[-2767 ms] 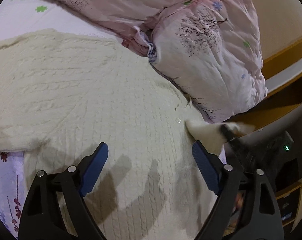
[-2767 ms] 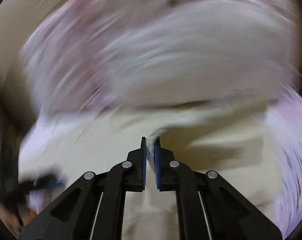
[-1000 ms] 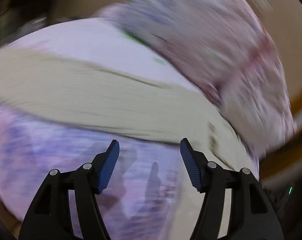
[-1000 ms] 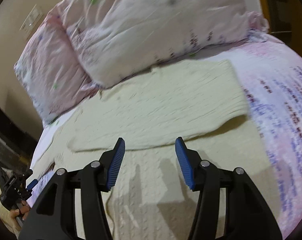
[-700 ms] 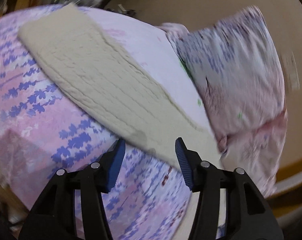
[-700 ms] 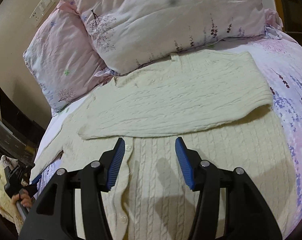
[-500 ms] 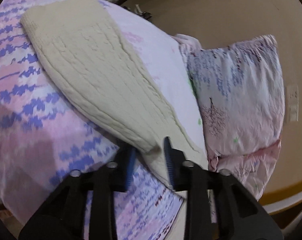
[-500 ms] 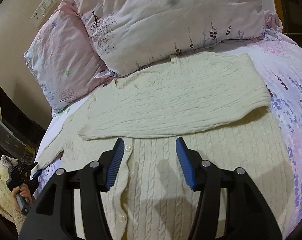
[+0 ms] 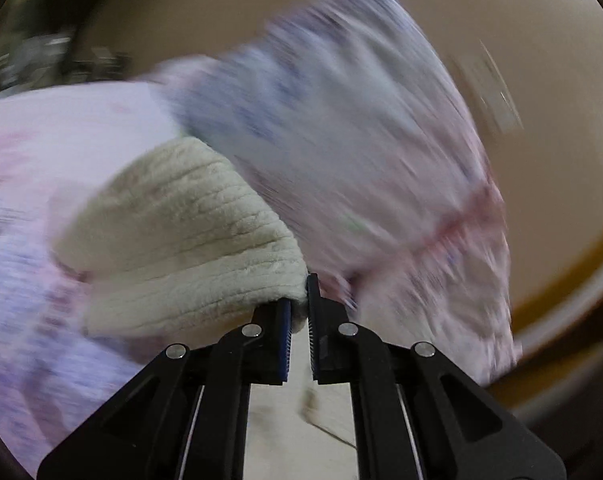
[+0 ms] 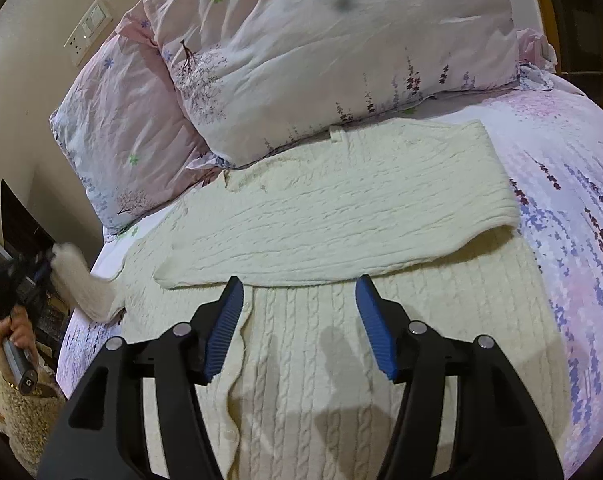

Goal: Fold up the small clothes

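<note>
My left tongs point(image 9: 297, 312) are pinched on the sleeve point(image 9: 181, 248) of the cream sweater point(image 10: 341, 320). The left view is blurry, so I see only that knit sleeve up close, with a pillow point(image 9: 361, 140) behind it.

The right view shows much more. The sweater lies flat on the bed point(image 10: 573, 208), with its other sleeve point(image 10: 341, 232) folded across the chest. Far to the left in that view, the held sleeve is lifted off the bed edge. My right tongs point(image 10: 299, 316) are wide apart above the sweater's front and hold nothing. Two pillows lean at the head of the bed.
</note>
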Available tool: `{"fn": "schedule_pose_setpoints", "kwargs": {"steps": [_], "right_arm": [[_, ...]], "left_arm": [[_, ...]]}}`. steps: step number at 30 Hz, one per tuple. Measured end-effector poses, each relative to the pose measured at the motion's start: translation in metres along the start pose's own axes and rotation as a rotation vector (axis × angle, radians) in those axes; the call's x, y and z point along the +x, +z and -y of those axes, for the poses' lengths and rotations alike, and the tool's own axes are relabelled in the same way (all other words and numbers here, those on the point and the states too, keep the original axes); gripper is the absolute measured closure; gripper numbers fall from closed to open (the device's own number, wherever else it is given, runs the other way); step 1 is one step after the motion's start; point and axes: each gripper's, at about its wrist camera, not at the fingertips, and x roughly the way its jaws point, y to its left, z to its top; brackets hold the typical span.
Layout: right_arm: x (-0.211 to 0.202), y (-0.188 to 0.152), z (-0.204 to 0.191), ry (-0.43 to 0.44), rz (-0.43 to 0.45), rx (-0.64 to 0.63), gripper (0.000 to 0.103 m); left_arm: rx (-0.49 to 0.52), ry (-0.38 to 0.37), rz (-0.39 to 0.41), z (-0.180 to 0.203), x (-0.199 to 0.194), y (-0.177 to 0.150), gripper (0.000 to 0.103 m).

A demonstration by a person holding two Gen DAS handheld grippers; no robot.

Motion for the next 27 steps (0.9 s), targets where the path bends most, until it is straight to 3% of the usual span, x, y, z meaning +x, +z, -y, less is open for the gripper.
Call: {"fn": "schedule_pose_setpoints", "kwargs": {"steps": [6,14,15,16,17,18,19,23,27], "right_arm": [[-0.010,0.000,0.009,-0.032,0.023,-0.008,0.044],[-0.014,0.005,0.024,-0.079,0.027,0.009,0.044],[-0.015,0.007,0.023,-0.080,0.030,0.004,0.044],[-0.016,0.009,0.022,-0.080,0.034,-0.002,0.044],[-0.017,0.012,0.020,-0.078,0.041,-0.015,0.044],[-0.018,0.016,0.018,-0.072,0.044,-0.026,0.044],[-0.017,0.020,0.015,-0.064,0.041,-0.038,0.044],[-0.003,0.038,-0.017,0.002,-0.007,-0.179,0.044],[0.026,0.038,-0.075,0.058,-0.051,-0.426,0.045]], "left_arm": [[0.204,-0.104,-0.213,0.093,0.091,-0.080,0.097],[0.463,-0.090,-0.525,0.145,0.168,-0.195,0.097],[0.497,-0.086,-0.548,0.148,0.170,-0.201,0.095],[0.529,-0.092,-0.564,0.149,0.166,-0.205,0.087],[0.541,-0.102,-0.567,0.149,0.161,-0.205,0.078],[0.538,-0.123,-0.570,0.147,0.154,-0.201,0.057],[0.524,-0.157,-0.560,0.142,0.142,-0.192,0.045],[0.478,-0.139,-0.465,0.107,0.107,-0.148,0.044],[0.389,-0.025,-0.411,0.061,0.099,-0.110,0.047]]}}
